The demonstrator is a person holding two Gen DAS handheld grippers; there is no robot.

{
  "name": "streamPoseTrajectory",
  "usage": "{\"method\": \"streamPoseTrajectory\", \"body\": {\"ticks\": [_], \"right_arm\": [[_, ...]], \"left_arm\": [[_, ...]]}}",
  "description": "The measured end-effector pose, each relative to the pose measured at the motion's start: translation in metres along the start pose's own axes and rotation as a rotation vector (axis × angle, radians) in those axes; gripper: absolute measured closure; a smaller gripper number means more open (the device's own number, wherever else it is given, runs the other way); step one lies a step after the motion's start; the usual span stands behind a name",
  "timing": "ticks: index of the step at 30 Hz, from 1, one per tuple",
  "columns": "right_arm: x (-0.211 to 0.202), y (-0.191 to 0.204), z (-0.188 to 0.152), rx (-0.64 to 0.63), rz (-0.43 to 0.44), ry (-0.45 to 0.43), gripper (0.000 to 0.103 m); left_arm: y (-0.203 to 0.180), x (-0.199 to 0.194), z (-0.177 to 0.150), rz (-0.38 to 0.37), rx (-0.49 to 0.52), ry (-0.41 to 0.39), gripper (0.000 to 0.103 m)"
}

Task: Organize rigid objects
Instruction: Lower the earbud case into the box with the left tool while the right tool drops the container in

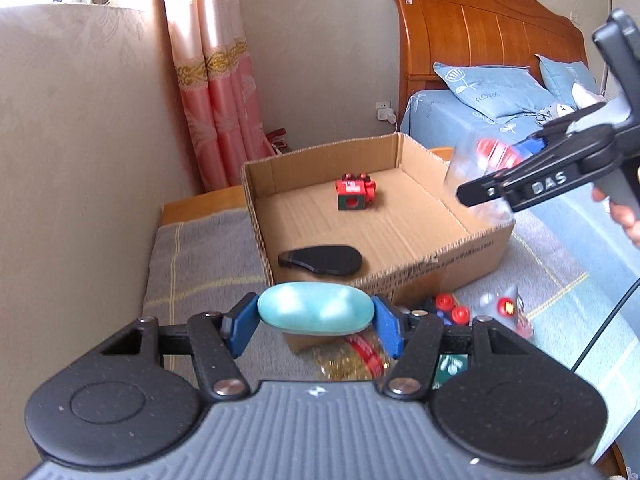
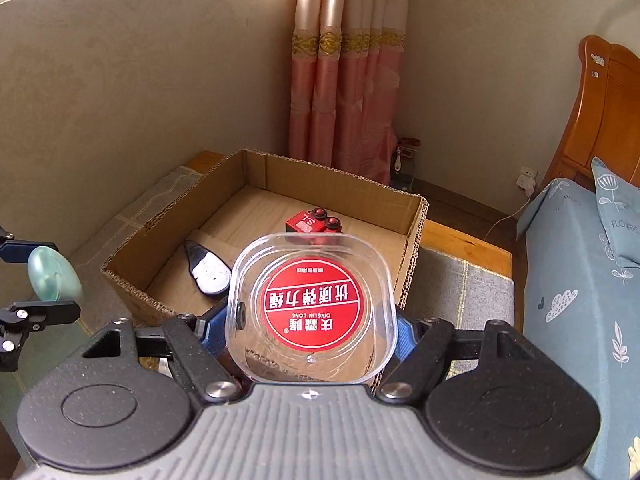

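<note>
My left gripper (image 1: 316,314) is shut on a turquoise oval object (image 1: 316,308), held crosswise between its blue pads just before the near wall of an open cardboard box (image 1: 440,256). In the box lie a red toy (image 1: 354,194) and a flat black object (image 1: 320,260). At the right, my right gripper (image 1: 488,168) holds a clear plastic container (image 1: 490,150) above the box's right edge. In the right wrist view that gripper (image 2: 310,332) is shut on the clear container (image 2: 312,300), whose red round label faces the camera. The left gripper (image 2: 36,280) with the oval object (image 2: 50,276) shows at the left.
Outside the box's near wall lie a red-wheeled toy (image 1: 448,308), a grey figure (image 1: 504,308) and a gold and red pack (image 1: 360,356) on a grey blanket (image 1: 192,264). A bed (image 1: 440,120) with blue bedding is at the right, a wall on the left, and pink curtains behind.
</note>
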State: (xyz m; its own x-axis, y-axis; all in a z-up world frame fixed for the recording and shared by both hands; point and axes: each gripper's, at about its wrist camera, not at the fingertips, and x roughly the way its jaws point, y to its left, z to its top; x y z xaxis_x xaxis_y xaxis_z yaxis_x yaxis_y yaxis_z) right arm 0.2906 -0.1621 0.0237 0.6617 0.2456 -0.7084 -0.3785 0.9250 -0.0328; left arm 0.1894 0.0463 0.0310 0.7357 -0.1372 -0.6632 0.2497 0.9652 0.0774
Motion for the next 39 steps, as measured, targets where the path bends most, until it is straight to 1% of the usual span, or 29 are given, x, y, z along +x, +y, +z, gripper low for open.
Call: {"method": "streamPoseTrajectory", "body": {"ticks": [2, 3, 5, 7, 12, 19, 23, 28, 34, 36, 39], "right_arm": [[0.001, -0.005, -0.001, 0.034, 0.018, -0.018, 0.002], [-0.002, -0.006, -0.003, 0.046, 0.028, -0.034, 0.0], [-0.005, -0.009, -0.006, 0.064, 0.048, -0.036, 0.0], [-0.01, -0.009, -0.01, 0.064, 0.042, -0.049, 0.0], [-0.019, -0.008, -0.021, 0.063, 0.038, -0.039, 0.0], [-0.034, 0.002, -0.036, 0.04, -0.003, -0.02, 0.0], [-0.049, 0.009, -0.048, 0.032, -0.033, -0.026, 0.0], [-0.069, 0.017, -0.058, 0.021, -0.071, -0.052, 0.0], [-0.085, 0.019, -0.07, 0.057, -0.089, -0.059, 0.0], [-0.087, 0.02, -0.075, 0.068, -0.092, -0.057, 0.0], [-0.089, 0.02, -0.081, 0.089, -0.092, -0.055, 0.0]], "left_arm": [[0.0, 0.003, 0.007, 0.0, 0.0, 0.0, 0.043], [0.0, 0.005, 0.011, 0.003, 0.005, -0.004, 0.043], [0.0, 0.009, 0.018, 0.009, 0.011, -0.007, 0.043], [0.001, 0.013, 0.026, 0.009, 0.012, -0.009, 0.043], [-0.002, 0.023, 0.045, 0.007, 0.032, -0.008, 0.043], [-0.007, 0.051, 0.075, 0.008, 0.061, 0.024, 0.043], [-0.007, 0.075, 0.086, 0.016, 0.073, 0.064, 0.043], [-0.008, 0.11, 0.094, 0.016, 0.082, 0.146, 0.043], [-0.004, 0.144, 0.098, 0.006, 0.06, 0.23, 0.043], [-0.005, 0.153, 0.098, 0.02, 0.069, 0.253, 0.043], [-0.002, 0.162, 0.101, 0.044, 0.069, 0.258, 0.043]]}}
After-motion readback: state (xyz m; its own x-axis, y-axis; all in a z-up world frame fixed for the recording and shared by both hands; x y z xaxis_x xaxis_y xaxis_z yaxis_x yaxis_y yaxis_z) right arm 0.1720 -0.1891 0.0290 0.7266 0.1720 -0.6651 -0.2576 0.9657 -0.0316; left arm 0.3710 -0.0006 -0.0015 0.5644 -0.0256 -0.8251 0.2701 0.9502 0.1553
